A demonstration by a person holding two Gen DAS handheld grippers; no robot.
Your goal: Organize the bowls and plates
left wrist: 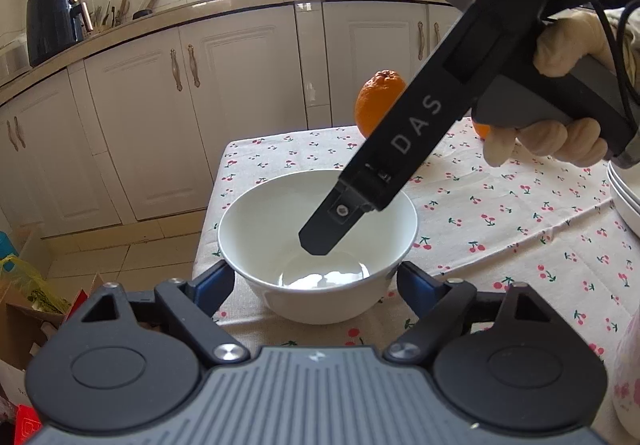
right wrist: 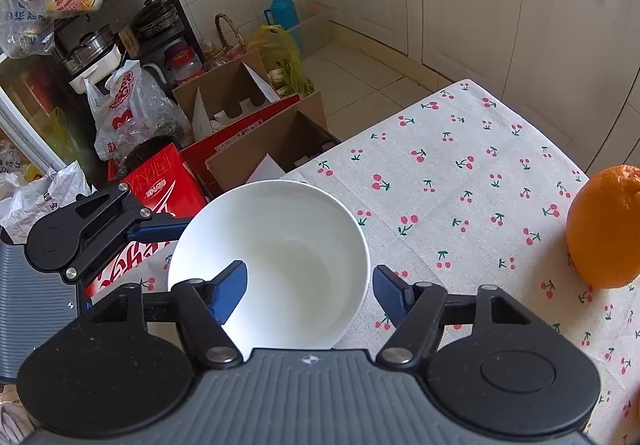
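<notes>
**White bowl flanked by two grippers at the table corner**

The white bowl [left wrist: 318, 245] stands upright near the corner of the cherry-print tablecloth [left wrist: 500, 205]. The left gripper [left wrist: 316, 281] is spread around the bowl's outer wall; contact cannot be judged. The right gripper [right wrist: 308, 291] straddles the rim, one finger [right wrist: 228, 295] inside, the other outside, pads apart from the wall. An orange [right wrist: 606, 225] lies well apart.
</notes>
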